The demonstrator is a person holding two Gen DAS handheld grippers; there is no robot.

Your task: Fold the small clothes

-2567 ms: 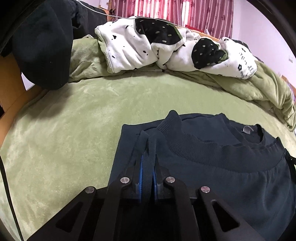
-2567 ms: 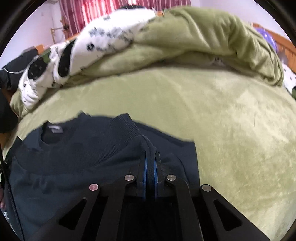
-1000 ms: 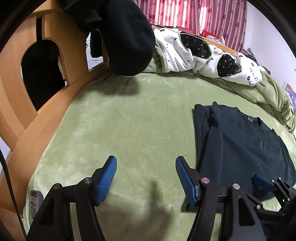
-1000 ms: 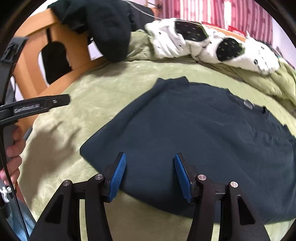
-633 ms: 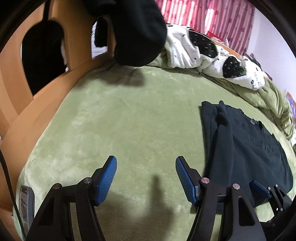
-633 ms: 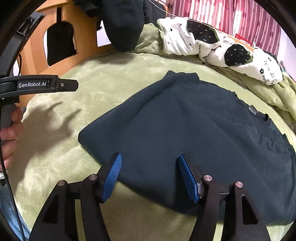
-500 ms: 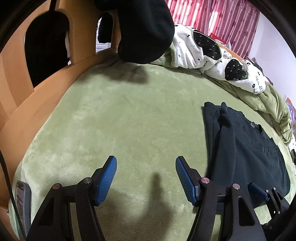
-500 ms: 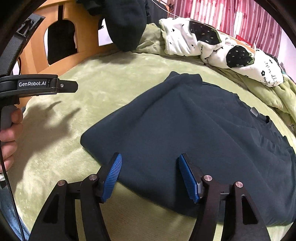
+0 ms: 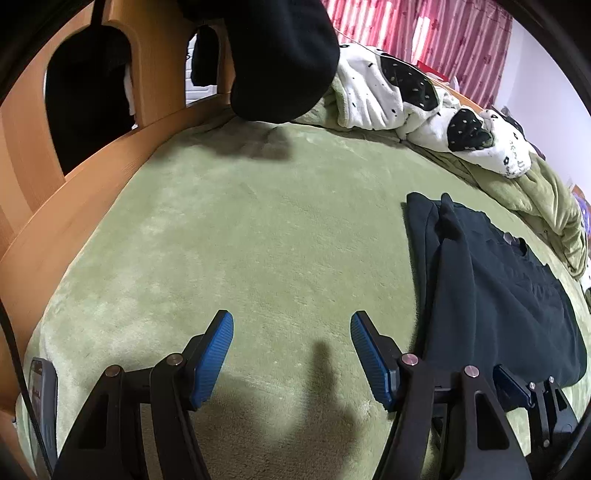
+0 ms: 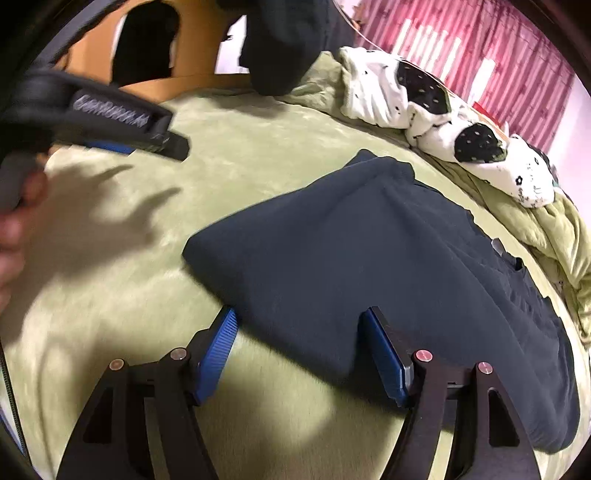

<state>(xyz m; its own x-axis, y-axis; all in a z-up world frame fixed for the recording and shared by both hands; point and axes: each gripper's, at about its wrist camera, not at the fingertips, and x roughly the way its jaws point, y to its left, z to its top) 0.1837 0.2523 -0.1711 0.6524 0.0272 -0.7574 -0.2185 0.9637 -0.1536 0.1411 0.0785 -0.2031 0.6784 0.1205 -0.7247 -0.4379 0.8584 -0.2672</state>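
A dark navy sweatshirt (image 10: pixel 388 258) lies folded on the green bed cover; it also shows at the right of the left wrist view (image 9: pixel 498 288). My right gripper (image 10: pixel 299 328) is open, its blue pads at the garment's near folded edge, one pad on each side of a corner. My left gripper (image 9: pixel 291 328) is open and empty over bare green cover, left of the sweatshirt. The left gripper's body and the hand holding it show at the upper left of the right wrist view (image 10: pixel 110 114).
A white and black spotted garment (image 9: pixel 424 99) and a crumpled green blanket (image 9: pixel 546 206) lie at the far side. A black garment (image 9: pixel 280 55) hangs over the wooden bed frame (image 9: pixel 74 184) on the left. Pink curtains (image 9: pixel 424 33) are behind. A phone (image 9: pixel 40 398) lies at the near left.
Both grippers let go of the sweatshirt after the fold and opened. They drew back to the near side. The right gripper has since moved closer to the garment's near edge.
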